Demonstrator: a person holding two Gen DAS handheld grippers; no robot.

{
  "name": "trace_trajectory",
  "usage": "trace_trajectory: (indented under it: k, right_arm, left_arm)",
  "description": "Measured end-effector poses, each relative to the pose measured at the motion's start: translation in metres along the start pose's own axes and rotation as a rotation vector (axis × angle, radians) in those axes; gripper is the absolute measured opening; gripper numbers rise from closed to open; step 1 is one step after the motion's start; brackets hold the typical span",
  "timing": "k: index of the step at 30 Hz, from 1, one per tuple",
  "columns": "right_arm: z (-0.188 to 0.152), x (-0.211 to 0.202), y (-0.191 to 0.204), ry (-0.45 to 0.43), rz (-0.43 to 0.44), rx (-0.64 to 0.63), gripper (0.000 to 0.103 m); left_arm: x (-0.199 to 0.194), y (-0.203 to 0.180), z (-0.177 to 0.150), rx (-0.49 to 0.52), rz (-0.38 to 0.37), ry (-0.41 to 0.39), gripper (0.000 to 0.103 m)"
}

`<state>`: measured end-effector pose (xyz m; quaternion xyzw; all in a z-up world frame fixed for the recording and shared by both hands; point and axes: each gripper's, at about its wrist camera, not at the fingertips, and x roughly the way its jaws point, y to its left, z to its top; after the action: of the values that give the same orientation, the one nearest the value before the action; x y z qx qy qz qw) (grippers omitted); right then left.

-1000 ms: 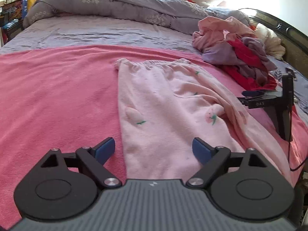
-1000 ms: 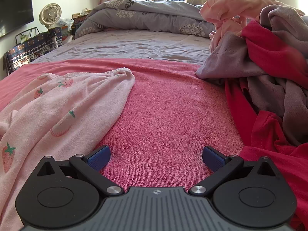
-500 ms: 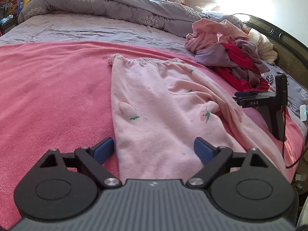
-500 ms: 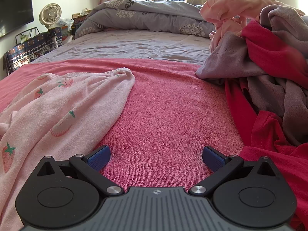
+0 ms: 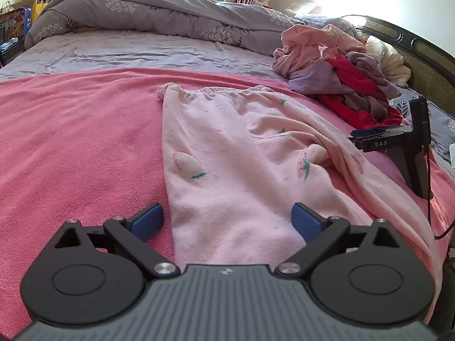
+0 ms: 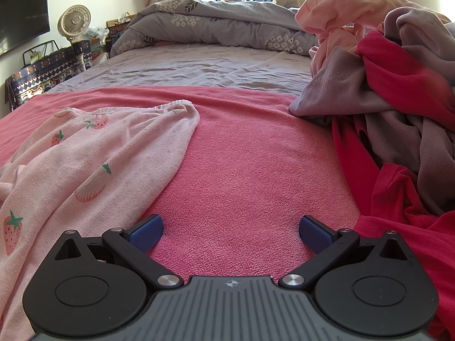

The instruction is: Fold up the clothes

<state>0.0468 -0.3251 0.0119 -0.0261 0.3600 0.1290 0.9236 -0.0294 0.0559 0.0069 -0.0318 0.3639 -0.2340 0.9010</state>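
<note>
Pink trousers (image 5: 227, 153): soft fleece, strawberry print, rumpled

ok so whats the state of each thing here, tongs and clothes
left tongs: jaws opening, nothing gripped, pink pants under them
right tongs: open, empty, over bare blanket
pink strawberry pants: spread out, wrinkled, not folded
clothes pile: heaped, unfolded
pink blanket: laid flat

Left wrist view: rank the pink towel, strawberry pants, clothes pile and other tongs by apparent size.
1. Pink towel
2. Strawberry pants
3. Clothes pile; farther away, so true size unsure
4. Other tongs
</note>
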Motion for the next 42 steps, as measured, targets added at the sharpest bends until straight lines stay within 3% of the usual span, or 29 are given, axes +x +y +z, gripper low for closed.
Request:
trace_trajectory:
  k: [16,21,25,27,28,29,30,31,34,36,37,39,41,42]
  right_arm:
    - [0.009,0.01,-0.006,0.01,0.01,0.043,0.103]
    - [0.01,0.013,0.01,-0.002,-0.081,0.027,0.103]
    - [0.01,0.014,0.0,0.007,-0.052,0.089,0.103]
    - [0.016,0.009,0.006,0.045,-0.113,0.125,0.103]
    - [0.02,0.005,0.011,0.067,-0.152,0.152,0.098]
    - [0.021,-0.003,0.016,0.075,-0.158,0.166,0.078]
    - [0.017,-0.019,0.022,0.059,-0.111,0.16,0.069]
    - [0.013,-0.036,0.029,0.038,-0.057,0.153,0.067]
    - [-0.014,-0.078,0.053,0.027,0.096,0.11,0.083]
    - [-0.035,-0.097,0.07,0.029,0.149,0.068,0.085]
    - [-0.043,-0.101,0.078,0.029,0.153,0.054,0.081]
    - [-0.054,-0.105,0.092,0.034,0.151,0.043,0.055]
    - [-0.06,-0.107,0.099,0.024,0.172,0.065,0.014]
    - [-0.06,-0.11,0.1,0.012,0.174,0.08,0.009]
  left_arm:
    - [0.001,-0.002,-0.005,0.009,0.016,-0.03,0.102]
    - [0.001,-0.002,-0.005,0.005,0.015,-0.036,0.103]
    - [0.001,-0.002,-0.005,0.007,0.018,-0.037,0.103]
    - [0.001,-0.002,-0.005,0.005,0.017,-0.039,0.103]
    - [0.001,-0.002,-0.005,0.003,0.015,-0.04,0.103]
    - [0.001,-0.001,-0.005,0.002,0.014,-0.04,0.103]
    - [0.001,-0.001,-0.005,0.001,0.012,-0.041,0.103]
    - [0.001,0.0,-0.006,-0.001,0.01,-0.042,0.103]
    - [0.0,0.0,-0.006,-0.007,0.004,-0.045,0.103]
    - [-0.001,0.001,-0.006,-0.01,0.002,-0.047,0.103]
    - [-0.001,0.001,-0.006,-0.01,0.001,-0.047,0.103]
    - [-0.001,0.001,-0.006,-0.01,0.001,-0.047,0.103]
    - [-0.001,0.002,-0.006,-0.01,0.001,-0.047,0.103]
    - [-0.001,0.002,-0.006,-0.01,0.001,-0.047,0.103]
